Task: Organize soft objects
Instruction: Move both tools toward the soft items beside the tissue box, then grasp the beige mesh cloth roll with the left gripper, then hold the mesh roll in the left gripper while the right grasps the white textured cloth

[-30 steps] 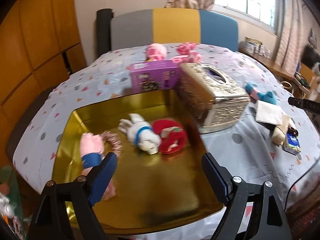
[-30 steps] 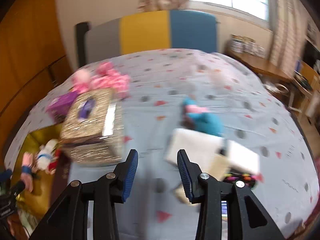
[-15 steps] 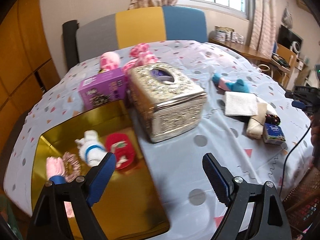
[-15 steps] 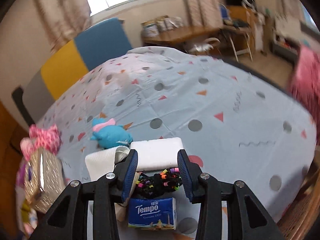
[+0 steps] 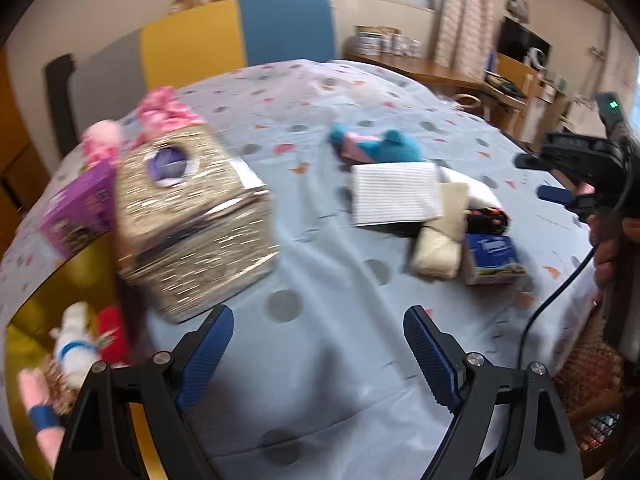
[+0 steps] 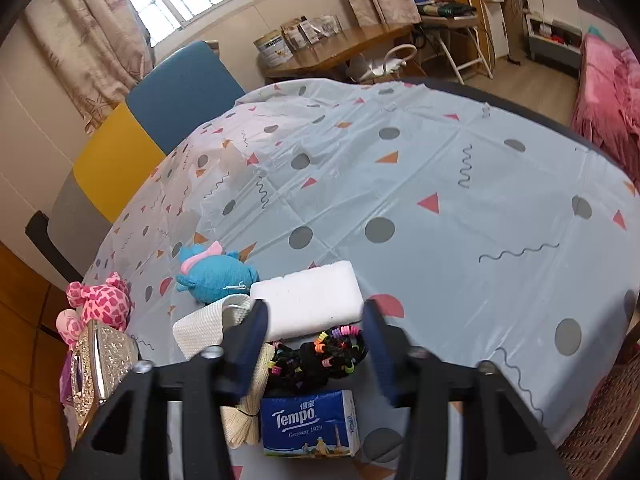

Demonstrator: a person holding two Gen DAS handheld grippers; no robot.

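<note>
My right gripper [image 6: 316,328] hovers over a small pile, and its jaws are opening with nothing pressed between the pads. In the gap below lie a white foam block [image 6: 310,300] and a bunch of black hair ties [image 6: 320,356] with coloured beads. A blue Tempo tissue pack [image 6: 308,424] sits nearest me. A blue plush [image 6: 216,274] lies just beyond the pile. My left gripper [image 5: 318,340] is open and empty above bare tablecloth. At its lower left, a gold tray [image 5: 80,276] holds a white plush [image 5: 76,348] and a red soft item [image 5: 112,332].
A gold tissue box [image 5: 192,216] and a purple box [image 5: 80,208] stand beside the tray. A pink spotted plush [image 6: 100,300] lies behind them. A white waffle cloth [image 5: 394,192] and a beige rolled cloth [image 5: 438,248] belong to the pile. A hand [image 5: 612,248] holds the right gripper [image 5: 536,178].
The left view has swung from over the tray rightward across the tissue box to the tablecloth. The right gripper rolled, settled over the pile, and its jaws spread wider.
</note>
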